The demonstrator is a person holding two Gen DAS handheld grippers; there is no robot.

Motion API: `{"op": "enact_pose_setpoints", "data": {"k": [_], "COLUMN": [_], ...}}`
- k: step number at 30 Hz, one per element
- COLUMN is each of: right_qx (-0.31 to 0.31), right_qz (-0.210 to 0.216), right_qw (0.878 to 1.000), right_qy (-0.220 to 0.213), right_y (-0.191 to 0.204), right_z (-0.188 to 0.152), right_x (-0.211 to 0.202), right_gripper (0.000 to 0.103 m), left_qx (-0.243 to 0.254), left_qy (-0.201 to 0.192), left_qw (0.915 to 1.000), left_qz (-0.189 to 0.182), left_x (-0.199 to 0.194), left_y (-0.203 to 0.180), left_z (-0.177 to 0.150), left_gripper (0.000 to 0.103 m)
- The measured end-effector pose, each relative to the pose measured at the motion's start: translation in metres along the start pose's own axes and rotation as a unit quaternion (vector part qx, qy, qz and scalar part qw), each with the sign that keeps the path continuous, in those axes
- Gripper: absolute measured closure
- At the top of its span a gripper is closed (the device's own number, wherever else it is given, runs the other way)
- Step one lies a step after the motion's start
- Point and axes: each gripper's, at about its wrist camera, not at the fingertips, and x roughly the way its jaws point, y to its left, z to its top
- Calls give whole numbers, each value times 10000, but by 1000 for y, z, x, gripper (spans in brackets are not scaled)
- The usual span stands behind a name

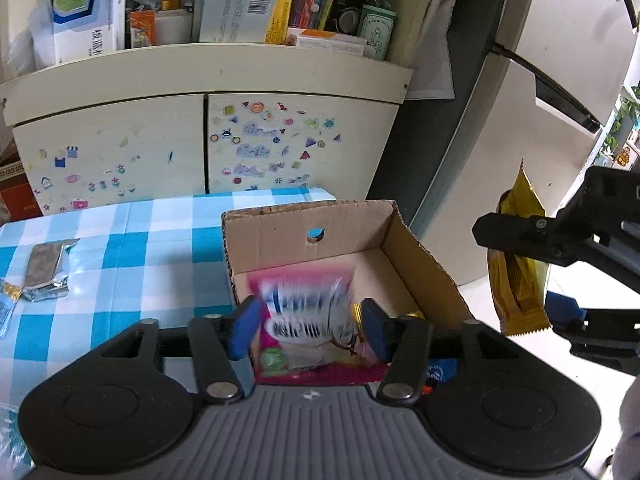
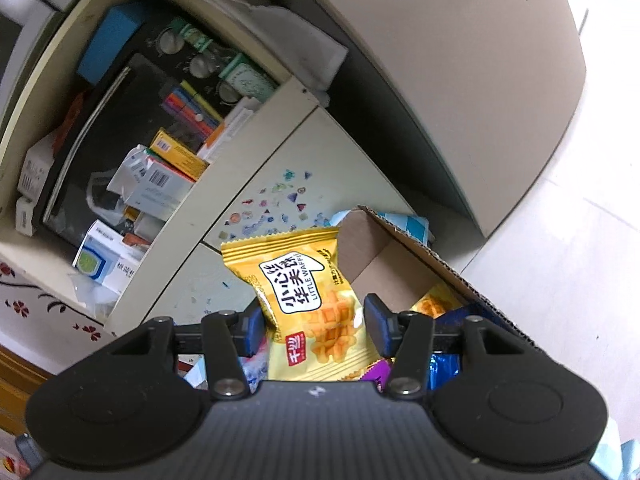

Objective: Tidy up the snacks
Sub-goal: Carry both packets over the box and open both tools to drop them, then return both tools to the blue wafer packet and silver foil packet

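Observation:
A cardboard box (image 1: pixel 420 256) stands on the blue-checked tablecloth (image 1: pixel 132 240). My left gripper (image 1: pixel 308 328) hovers over the box with its blue pads wide apart. A pink snack packet (image 1: pixel 308 312), blurred by motion, lies between them and free of them, inside the box. My right gripper (image 2: pixel 316 328) is shut on a yellow Little Waffle packet (image 2: pixel 308 300) and holds it above the box's (image 2: pixel 404 264) right edge. The left wrist view shows that packet (image 1: pixel 516 280) hanging to the right of the box. More wrapped snacks (image 2: pixel 440 368) lie in the box.
A silver foil packet (image 1: pixel 46 272) and another small wrapper (image 1: pixel 6 304) lie on the cloth at the left. Behind the table stands a sticker-covered cream cabinet (image 1: pixel 200 140) with a cluttered shelf of boxes and bottles. A grey wall panel (image 1: pixel 500 140) is at the right.

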Motion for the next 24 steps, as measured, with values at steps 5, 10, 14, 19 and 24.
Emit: {"op": "enact_pose_setpoints", "data": {"k": [5,10,14,19,24], "right_qx": [288,203,94,-238,-787], "right_qz": [-77,-30,22,120,113], "right_qw": [9996,9998,9999,9994,9965], "right_qy": [-29,6,57,200,273], "right_y": [-5,0,4,16,34], "right_z": [3,2,0,-5,-16], "right_x": [5,6,9,14,20], "right_gripper": [34,30,30,29,28], "left_qx": [214,164,-216,-320,-393], "left_qy": [-221,-194,-217,-216,-142], "left_qw": [9994,9995,9994,9984,9976], "left_qz": [137,170,179,414,550], "left_x": [-4,-14,-24,-33,-41], "left_y": [-4,10,35,59,80], "left_z": [5,8,9,9,5], "left_gripper": [13,8,8,8,8]}}
